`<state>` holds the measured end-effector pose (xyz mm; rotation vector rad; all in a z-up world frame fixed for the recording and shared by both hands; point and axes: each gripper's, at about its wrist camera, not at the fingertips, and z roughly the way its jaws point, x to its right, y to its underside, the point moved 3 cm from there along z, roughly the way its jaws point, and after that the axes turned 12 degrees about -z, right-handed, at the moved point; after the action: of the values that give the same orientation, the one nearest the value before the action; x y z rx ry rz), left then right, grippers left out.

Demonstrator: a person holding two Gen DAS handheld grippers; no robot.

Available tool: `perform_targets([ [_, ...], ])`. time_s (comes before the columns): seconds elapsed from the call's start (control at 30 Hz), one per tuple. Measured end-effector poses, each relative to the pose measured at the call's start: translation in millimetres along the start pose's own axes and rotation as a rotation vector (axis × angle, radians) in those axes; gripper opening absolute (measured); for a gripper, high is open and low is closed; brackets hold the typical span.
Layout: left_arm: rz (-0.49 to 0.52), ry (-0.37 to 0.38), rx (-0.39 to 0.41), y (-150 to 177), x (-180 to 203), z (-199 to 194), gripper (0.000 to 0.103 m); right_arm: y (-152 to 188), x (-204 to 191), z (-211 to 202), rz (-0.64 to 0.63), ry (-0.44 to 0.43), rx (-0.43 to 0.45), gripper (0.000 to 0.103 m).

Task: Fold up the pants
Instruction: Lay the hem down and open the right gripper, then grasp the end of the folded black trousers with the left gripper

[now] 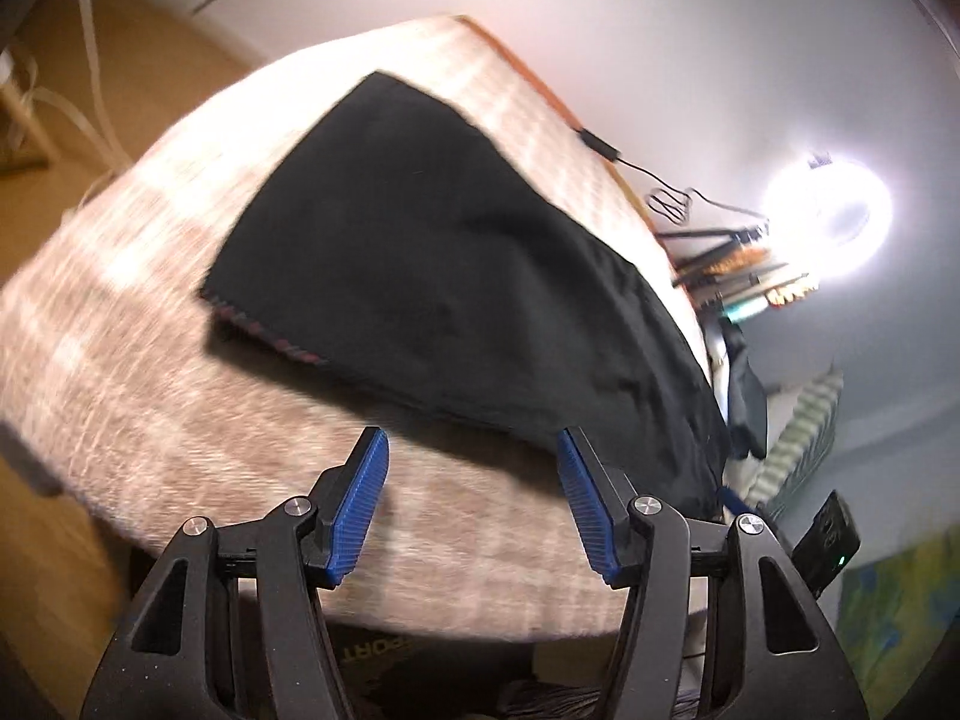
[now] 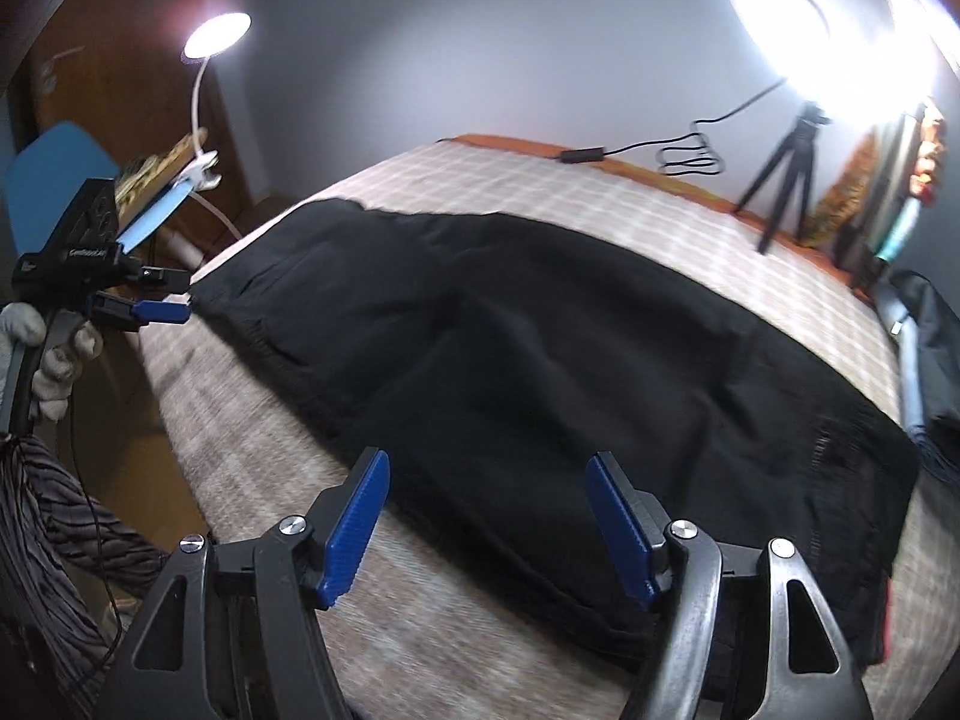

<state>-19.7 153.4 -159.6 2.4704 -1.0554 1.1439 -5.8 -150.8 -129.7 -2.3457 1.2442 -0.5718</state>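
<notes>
The right gripper [image 2: 487,519] is held tilted downward, jaws spread wide and empty, over the near edge of the black pants [image 2: 540,348] spread on the checked bed [image 2: 600,204]. Farther left, the left gripper [image 2: 174,294], gripped by a gloved hand [image 2: 48,354], is seen parted and empty.

Black pants [image 2: 540,372] lie seemingly flat on the checked bed [image 2: 630,204].

A home bedroom: checked bedspread [image 2: 540,192], clip lamp [image 2: 216,36], wooden wardrobe [image 2: 120,60].
</notes>
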Motion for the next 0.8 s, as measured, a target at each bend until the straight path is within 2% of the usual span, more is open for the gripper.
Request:
perform_targets([
  [0.07,-0.068,0.006,-0.009,-6,-14,7,0.058,-2,-6,6,-0.01,-0.011,-0.009,0.071],
  [0.13,-0.118,0.071,0.007,-9,-16,10,0.062,-3,-10,14,-0.017,-0.015,-0.019,0.071],
  [0.17,-0.128,0.077,0.011,-12,-15,11,0.062,-3,-11,16,-0.018,-0.018,-0.022,0.071],
  [0.37,-0.079,0.046,0.058,-18,4,23,0.064,-4,-17,33,-0.027,-0.028,-0.043,0.071],
  [0.47,-0.079,0.047,0.076,-20,6,22,0.06,-4,-21,40,-0.045,-0.04,-0.055,0.071],
  [0.53,-0.08,0.046,0.096,-27,4,22,0.048,-4,-25,43,-0.06,-0.046,-0.06,0.071],
  [0.6,-0.081,0.039,0.112,-32,2,22,0.045,-3,-28,47,-0.085,-0.034,-0.071,0.071],
  [0.7,-0.061,0.058,0.131,-35,12,20,0.043,-1,-30,53,-0.114,-0.002,-0.092,0.071],
  [0.8,0.03,0.036,0.17,-36,29,17,0.042,-1,-32,57,-0.126,0.009,-0.094,0.074],
])
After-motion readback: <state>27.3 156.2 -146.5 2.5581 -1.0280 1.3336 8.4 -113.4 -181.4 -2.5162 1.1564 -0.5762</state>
